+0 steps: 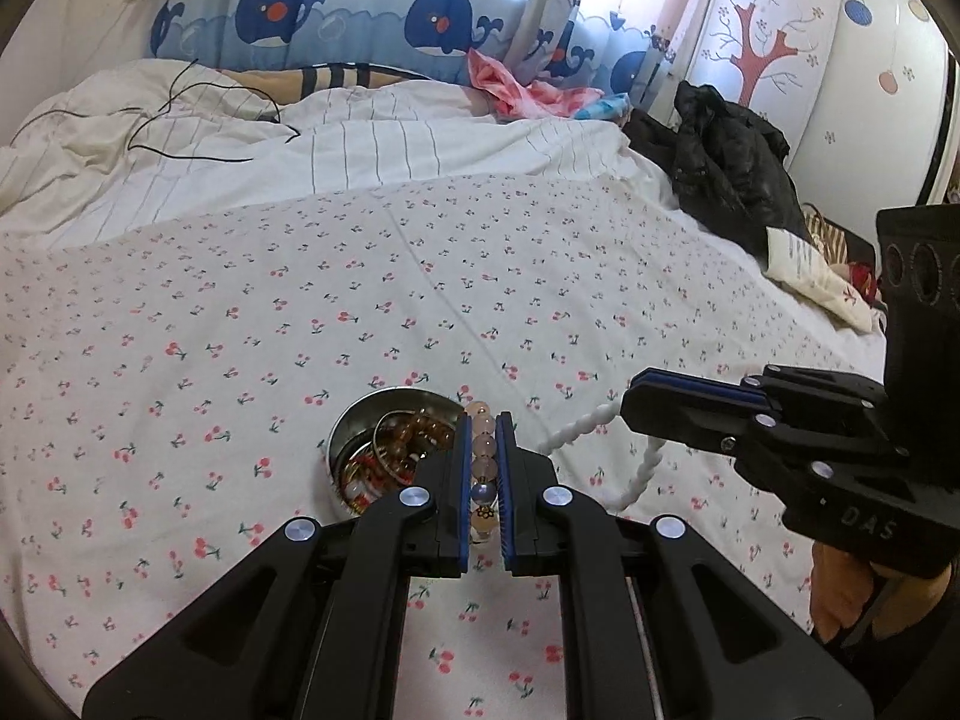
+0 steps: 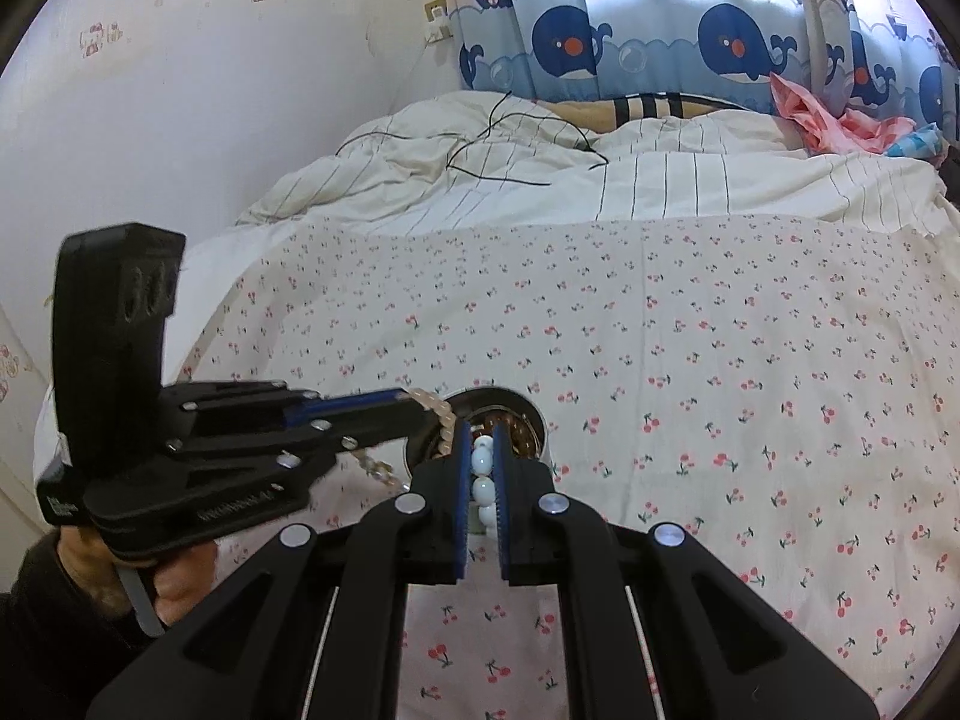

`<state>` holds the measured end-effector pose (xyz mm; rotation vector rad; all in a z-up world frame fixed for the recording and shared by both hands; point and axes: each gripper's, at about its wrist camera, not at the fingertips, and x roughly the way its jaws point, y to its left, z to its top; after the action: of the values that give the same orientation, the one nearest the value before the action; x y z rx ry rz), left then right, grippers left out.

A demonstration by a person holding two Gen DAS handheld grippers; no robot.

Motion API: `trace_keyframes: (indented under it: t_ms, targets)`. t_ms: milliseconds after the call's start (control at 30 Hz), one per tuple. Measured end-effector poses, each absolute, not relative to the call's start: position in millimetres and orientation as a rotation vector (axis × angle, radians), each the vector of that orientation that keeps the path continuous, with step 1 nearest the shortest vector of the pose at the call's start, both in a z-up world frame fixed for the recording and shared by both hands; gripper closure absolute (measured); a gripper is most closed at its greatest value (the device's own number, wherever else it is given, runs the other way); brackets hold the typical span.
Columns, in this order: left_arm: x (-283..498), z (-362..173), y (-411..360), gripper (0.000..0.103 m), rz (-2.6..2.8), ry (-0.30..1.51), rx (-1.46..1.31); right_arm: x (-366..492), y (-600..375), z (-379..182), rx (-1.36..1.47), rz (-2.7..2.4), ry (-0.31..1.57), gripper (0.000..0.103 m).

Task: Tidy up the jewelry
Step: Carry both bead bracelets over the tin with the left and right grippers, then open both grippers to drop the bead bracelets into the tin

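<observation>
A round metal bowl (image 1: pixel 348 426) sits on the cherry-print sheet and holds several amber and gold bracelets (image 1: pixel 408 438). My left gripper (image 1: pixel 483 420) is shut on a pale pink bead bracelet (image 1: pixel 485 447), lifted just right of the bowl. My right gripper (image 2: pixel 480 429) is shut on a white bead bracelet (image 2: pixel 482 463) that hangs in a loop above the sheet. In the left wrist view the right gripper (image 1: pixel 630 387) stands to the right with the white bracelet (image 1: pixel 645 456) dangling from it. In the right wrist view the left gripper (image 2: pixel 408 399) holds the pink bracelet (image 2: pixel 443 420) over the bowl's (image 2: pixel 534 420) left rim.
A striped duvet (image 1: pixel 360 144) with a black cable (image 1: pixel 198 114) is bunched at the head of the bed. A black jacket (image 1: pixel 726 162) and a folded cloth (image 1: pixel 816 276) lie at the bed's right side. A hand (image 2: pixel 174 588) holds the left gripper's handle.
</observation>
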<state>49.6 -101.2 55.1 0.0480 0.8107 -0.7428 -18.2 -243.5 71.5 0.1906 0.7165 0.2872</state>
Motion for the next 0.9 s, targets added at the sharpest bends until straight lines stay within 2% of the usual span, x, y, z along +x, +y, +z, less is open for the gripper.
trace_keyframes:
  t_ms: [333,567,633,667,700,767,900]
  targets:
    - [73,33,-112,0.096,-0.713,0.848,0.018,-4,-234,72,0.199,0.294,0.711,0.095]
    - [78,20,-119,0.095,-0.640,0.880,0.094,5,-226,67,0.199,0.297,0.721,0.095]
    - [79,21,-115,0.091,-0.621,0.878,0.104,8,-222,66,0.199,0.299,0.724,0.095]
    - [79,23,-113,0.082,-0.610,0.873,0.103,10,-220,65,0.199,0.301,0.725,0.095]
    - [79,26,-109,0.068,-0.596,0.865,0.098,11,-219,65,0.199,0.302,0.726,0.095]
    - [80,30,-100,0.055,-0.569,0.845,0.078,15,-215,63,0.204,0.307,0.729,0.095]
    - [90,36,-74,0.050,-0.511,0.844,0.007,22,-213,58,0.246,0.328,0.734,0.095]
